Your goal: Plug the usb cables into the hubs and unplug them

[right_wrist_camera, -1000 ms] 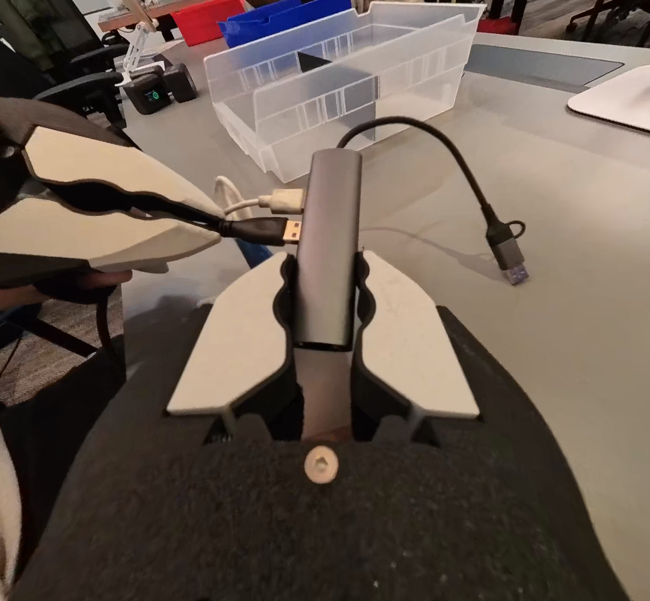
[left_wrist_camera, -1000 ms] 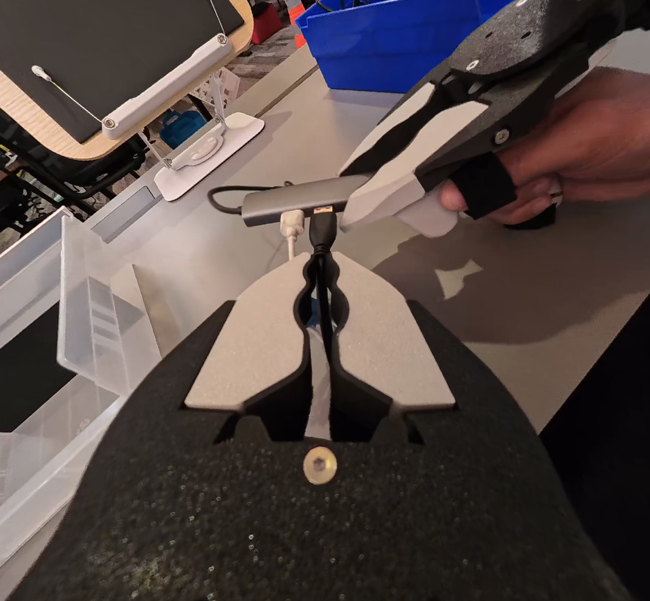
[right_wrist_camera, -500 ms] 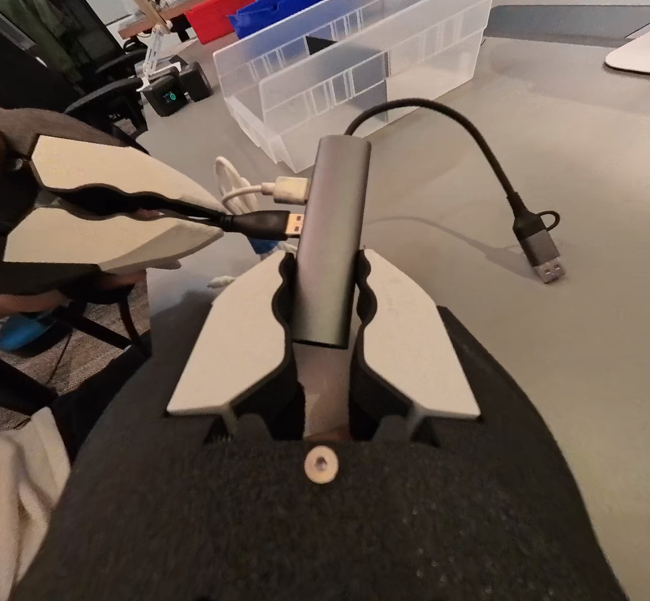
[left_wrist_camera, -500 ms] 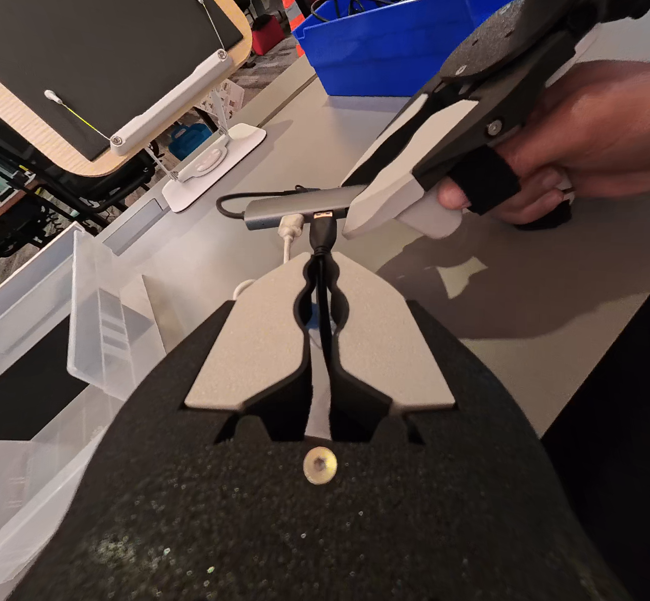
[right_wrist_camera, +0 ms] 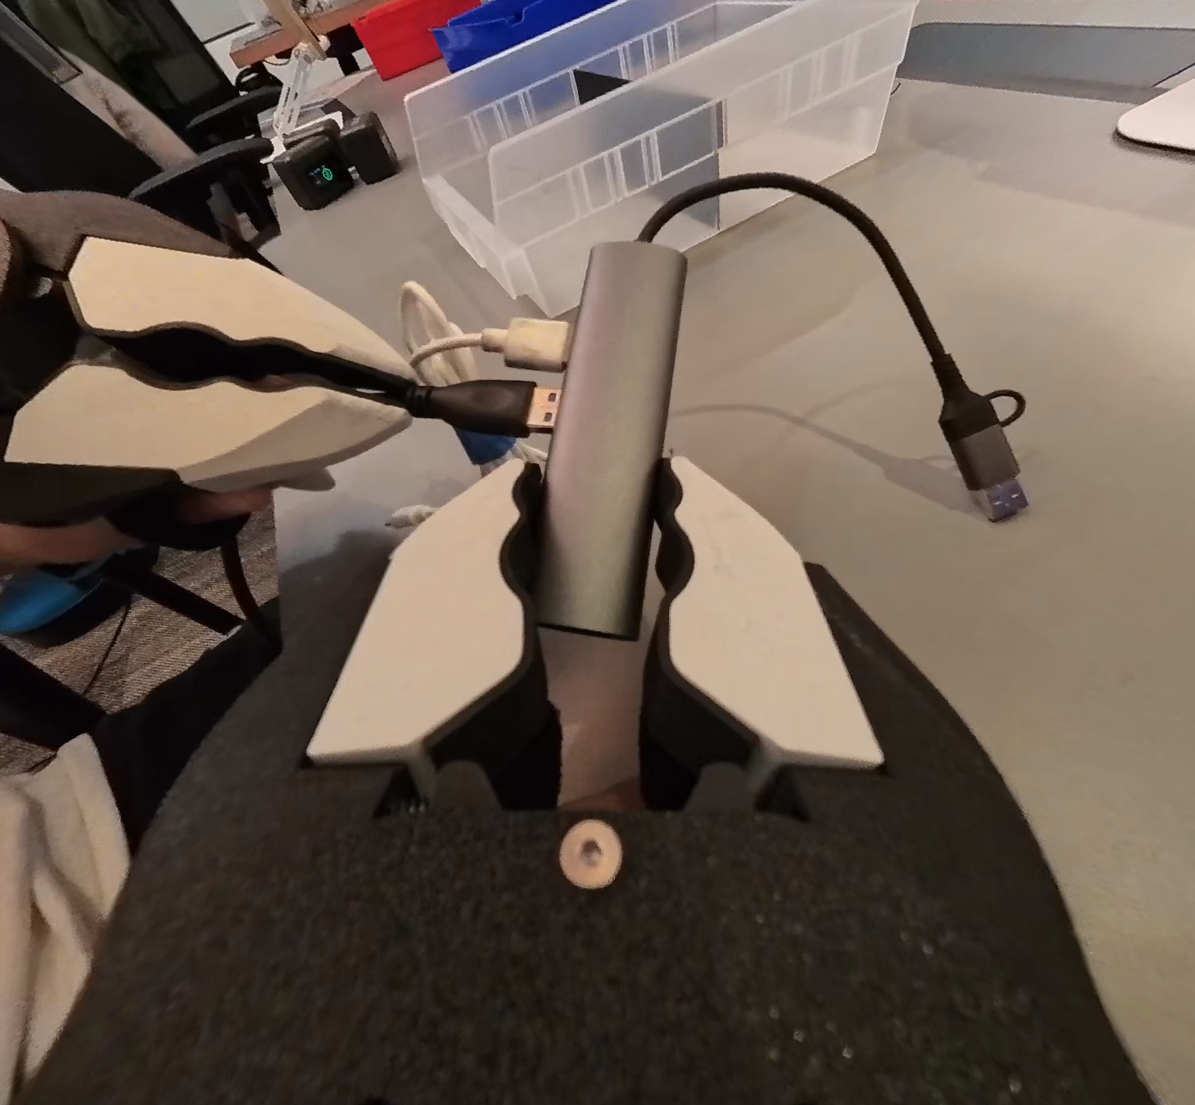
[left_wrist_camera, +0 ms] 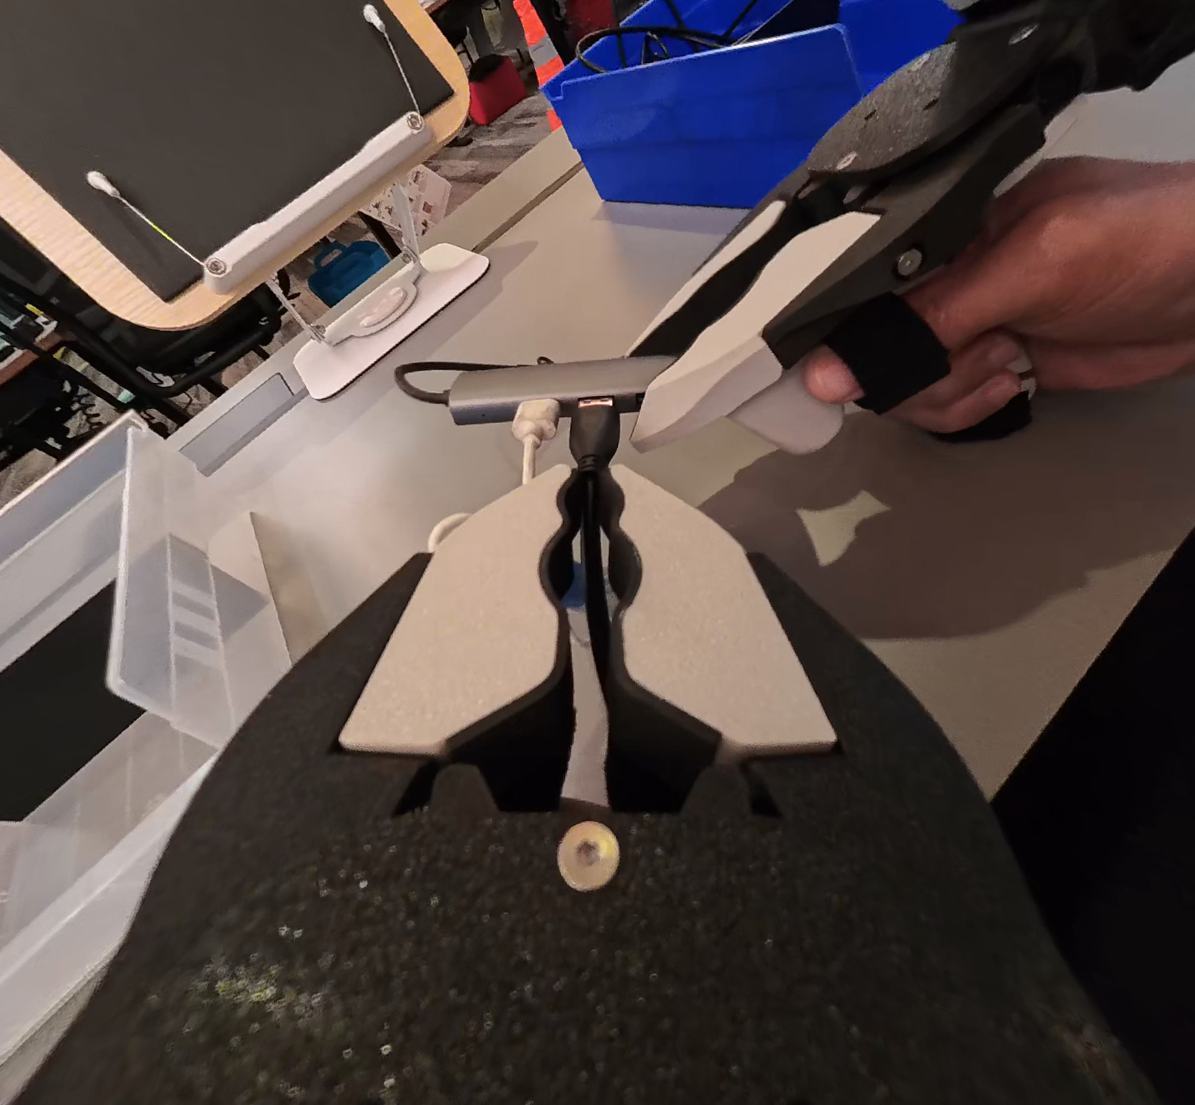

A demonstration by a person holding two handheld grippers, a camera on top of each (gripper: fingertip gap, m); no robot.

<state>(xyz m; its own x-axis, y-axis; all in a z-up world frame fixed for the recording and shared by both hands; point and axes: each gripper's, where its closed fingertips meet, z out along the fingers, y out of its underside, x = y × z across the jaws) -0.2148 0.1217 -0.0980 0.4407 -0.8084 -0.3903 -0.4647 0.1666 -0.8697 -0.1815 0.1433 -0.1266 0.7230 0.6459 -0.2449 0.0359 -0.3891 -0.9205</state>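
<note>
My right gripper (right_wrist_camera: 598, 482) is shut on the near end of a grey USB hub (right_wrist_camera: 614, 414) and holds it lifted above the table; the hub also shows in the left wrist view (left_wrist_camera: 549, 385). My left gripper (left_wrist_camera: 587, 475) is shut on a black USB cable (left_wrist_camera: 592, 530) just behind its plug (left_wrist_camera: 593, 432). The black plug (right_wrist_camera: 482, 408) has its metal tip at the hub's left side, part of the metal still showing. A white USB plug (right_wrist_camera: 533, 343) sits in the port beyond it. The hub's own black lead (right_wrist_camera: 905, 298) ends in a loose connector (right_wrist_camera: 986, 459) on the table.
A clear plastic bin (right_wrist_camera: 659, 117) stands beyond the hub, also at the left in the left wrist view (left_wrist_camera: 149, 595). A blue bin (left_wrist_camera: 698, 97) with cables and a tilted board on a white stand (left_wrist_camera: 388, 311) sit farther off. A person sits at the far table.
Both grippers have kept their grasps. The hub and black plug stay together at the port while both views shift slightly; the hub tilts a little to the right in the right wrist view.
</note>
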